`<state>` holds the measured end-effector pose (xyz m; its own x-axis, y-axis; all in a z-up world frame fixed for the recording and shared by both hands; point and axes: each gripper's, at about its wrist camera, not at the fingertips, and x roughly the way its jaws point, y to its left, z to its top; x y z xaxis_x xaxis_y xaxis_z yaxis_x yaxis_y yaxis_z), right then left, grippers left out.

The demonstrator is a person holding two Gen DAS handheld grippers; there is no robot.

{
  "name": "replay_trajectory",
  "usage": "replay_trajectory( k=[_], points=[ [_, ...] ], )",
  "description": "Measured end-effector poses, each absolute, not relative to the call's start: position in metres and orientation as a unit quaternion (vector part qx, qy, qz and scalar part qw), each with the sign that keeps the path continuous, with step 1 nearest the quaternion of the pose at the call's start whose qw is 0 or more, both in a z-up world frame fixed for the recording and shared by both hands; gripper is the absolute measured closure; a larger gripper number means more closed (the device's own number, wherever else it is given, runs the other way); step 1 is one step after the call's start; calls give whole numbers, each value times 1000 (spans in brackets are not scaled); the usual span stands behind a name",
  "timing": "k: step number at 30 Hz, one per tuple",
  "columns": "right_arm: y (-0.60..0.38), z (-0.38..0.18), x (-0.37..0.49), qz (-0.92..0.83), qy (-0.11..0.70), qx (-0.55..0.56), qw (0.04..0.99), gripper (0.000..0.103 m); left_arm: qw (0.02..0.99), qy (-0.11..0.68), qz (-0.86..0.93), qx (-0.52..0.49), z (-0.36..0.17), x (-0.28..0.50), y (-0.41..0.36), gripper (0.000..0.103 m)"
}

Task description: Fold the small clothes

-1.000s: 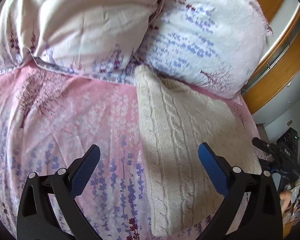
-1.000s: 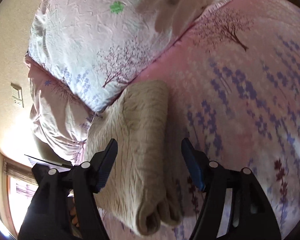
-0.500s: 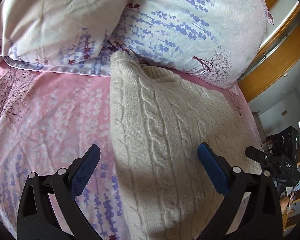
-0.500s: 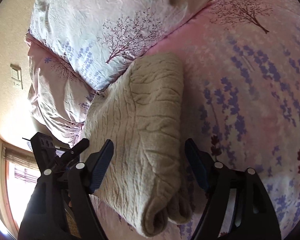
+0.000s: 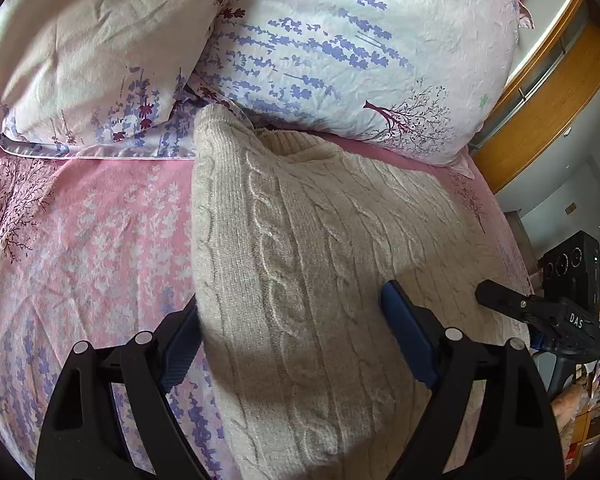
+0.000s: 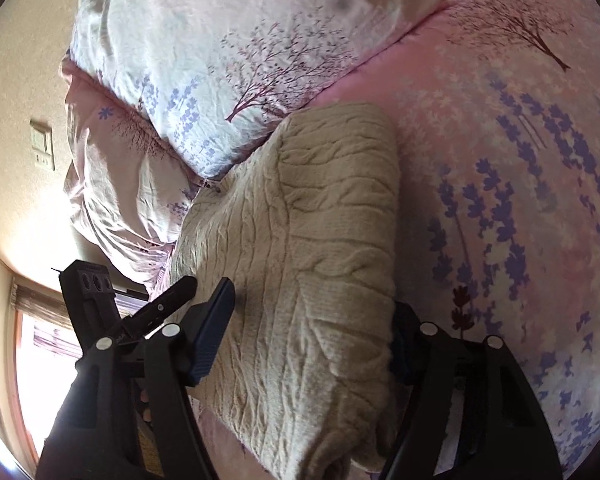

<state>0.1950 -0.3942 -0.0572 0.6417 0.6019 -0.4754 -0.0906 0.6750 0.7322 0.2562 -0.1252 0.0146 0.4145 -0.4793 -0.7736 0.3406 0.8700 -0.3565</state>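
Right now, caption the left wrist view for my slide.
Open left gripper straddling the edge of a folded cream cable-knit sweater on a pink floral bedsheet.

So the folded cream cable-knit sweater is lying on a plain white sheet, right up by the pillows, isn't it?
Not plain white: both wrist views show the sweater on a pink bedsheet printed with purple flowers and trees. It does lie right up by the pillows.

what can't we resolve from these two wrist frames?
- Left wrist view: one pad of the left hand-held gripper is hidden behind the sweater edge; contact unclear.
- Right wrist view: one pad of the right hand-held gripper sits behind the sweater fold.
- Both views: the sweater's near end is cut off by the frame bottom.
- Wall switch: too small to read.
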Motion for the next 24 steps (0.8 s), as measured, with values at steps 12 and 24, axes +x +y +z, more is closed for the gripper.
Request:
replay_trajectory(
  k=[12,24],
  points=[
    [-378,-45,187,200,348,294,867,66,838,479,-250,-73,19,252,-123,27],
    [-381,-52,185,228,334,335,851,71,831,473,-265,-126,17,254,-103,55]
  ],
)
